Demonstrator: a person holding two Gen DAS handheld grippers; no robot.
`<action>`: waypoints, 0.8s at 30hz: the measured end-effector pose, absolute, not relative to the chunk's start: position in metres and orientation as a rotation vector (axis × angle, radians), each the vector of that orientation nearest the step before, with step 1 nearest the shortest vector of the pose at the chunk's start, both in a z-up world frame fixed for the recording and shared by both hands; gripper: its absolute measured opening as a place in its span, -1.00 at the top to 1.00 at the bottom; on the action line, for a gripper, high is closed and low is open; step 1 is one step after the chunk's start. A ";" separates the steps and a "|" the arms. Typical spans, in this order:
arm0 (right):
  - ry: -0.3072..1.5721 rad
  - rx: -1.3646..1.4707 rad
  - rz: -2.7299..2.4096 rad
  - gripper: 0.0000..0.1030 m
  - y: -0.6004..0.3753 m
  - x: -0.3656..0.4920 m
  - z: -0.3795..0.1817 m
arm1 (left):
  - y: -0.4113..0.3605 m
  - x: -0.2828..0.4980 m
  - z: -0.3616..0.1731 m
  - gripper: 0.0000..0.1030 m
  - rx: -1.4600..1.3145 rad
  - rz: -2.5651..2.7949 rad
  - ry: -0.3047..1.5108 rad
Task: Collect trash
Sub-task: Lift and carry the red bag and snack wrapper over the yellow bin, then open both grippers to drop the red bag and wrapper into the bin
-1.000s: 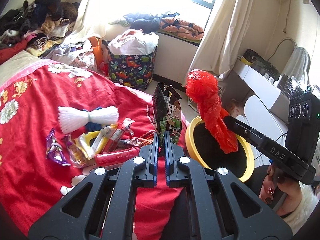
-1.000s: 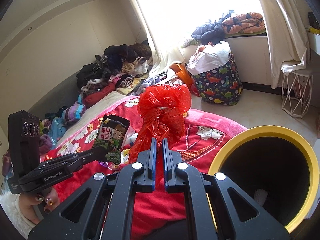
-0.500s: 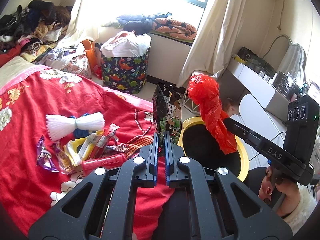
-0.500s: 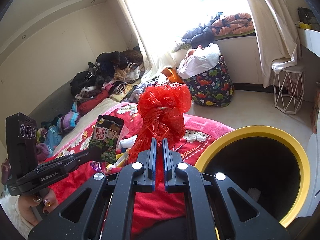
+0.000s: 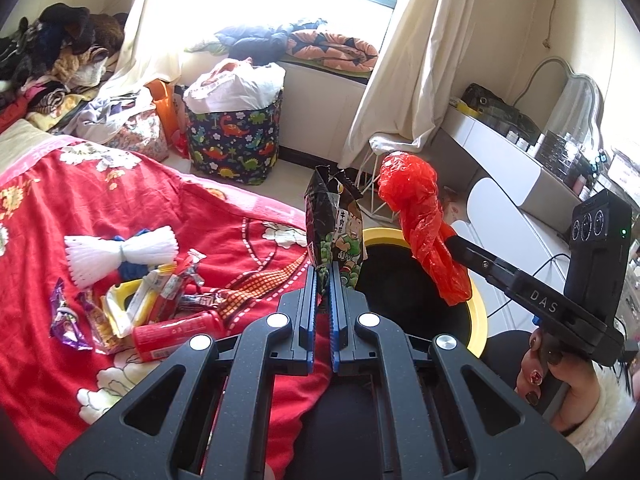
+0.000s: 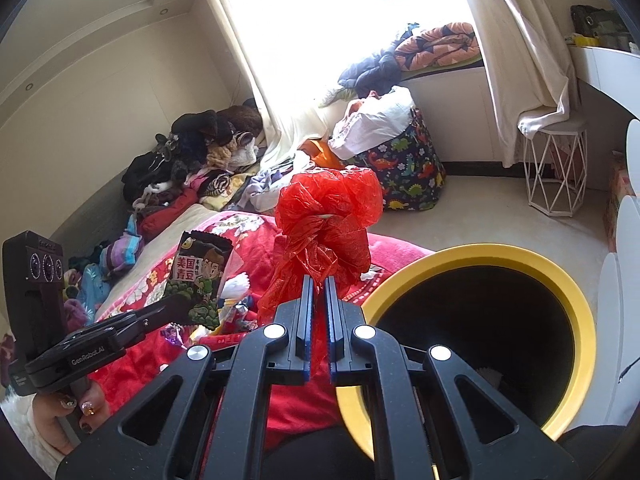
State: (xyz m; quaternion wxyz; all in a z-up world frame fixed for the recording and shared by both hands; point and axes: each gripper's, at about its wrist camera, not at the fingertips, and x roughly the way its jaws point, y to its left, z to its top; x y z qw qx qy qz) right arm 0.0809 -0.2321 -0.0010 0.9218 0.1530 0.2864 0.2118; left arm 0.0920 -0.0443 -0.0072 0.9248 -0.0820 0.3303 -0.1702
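In the left wrist view, the left gripper [image 5: 324,276] sits at centre frame with its jaws clamped on the lower edge of a dark snack packet [image 5: 335,228], which stands upright above the fingertips and overlaps the near rim of the yellow-rimmed bin [image 5: 478,312] at centre right. To the right, the right gripper [image 5: 454,242] reaches in from the lower right, held by a hand [image 5: 560,372] with painted nails, its jaws pinched on a crumpled red plastic bag [image 5: 420,224] that hangs over the bin's dark opening. At left, on the red floral bedspread [image 5: 120,208], lies a heap of wrappers [image 5: 132,308] beside a white foam net [image 5: 120,252]. In the right wrist view, the red bag [image 6: 328,232] rises from the closed jaws at centre, the bin's yellow rim [image 6: 576,304] fills the lower right, and the snack packet [image 6: 200,276] shows at centre left in the left gripper [image 6: 176,308]. A dinosaur-print hamper [image 6: 404,168] stands on the floor in the upper centre.
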 end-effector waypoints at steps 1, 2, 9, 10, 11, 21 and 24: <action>0.590 0.317 0.428 0.89 -0.234 0.081 -0.002 | -0.046 0.092 -0.008 0.96 -0.166 -0.352 0.679; 0.592 0.319 0.421 0.89 -0.235 0.081 -0.002 | -0.048 0.093 -0.008 0.96 -0.164 -0.356 0.680; 0.607 0.329 0.372 0.89 -0.248 0.080 -0.007 | -0.062 0.097 -0.009 0.96 -0.156 -0.376 0.684; 0.609 0.331 0.364 0.89 -0.251 0.080 -0.008 | -0.064 0.098 -0.010 0.96 -0.154 -0.380 0.686; 0.613 0.334 0.357 0.89 -0.253 0.080 -0.009 | -0.066 0.098 -0.011 0.96 -0.152 -0.383 0.688; 0.651 0.380 0.273 0.89 -0.276 0.082 -0.022 | -0.097 0.105 -0.021 0.96 -0.123 -0.428 0.715; 0.661 0.395 0.253 0.89 -0.282 0.082 -0.026 | -0.106 0.108 -0.026 0.96 -0.111 -0.441 0.727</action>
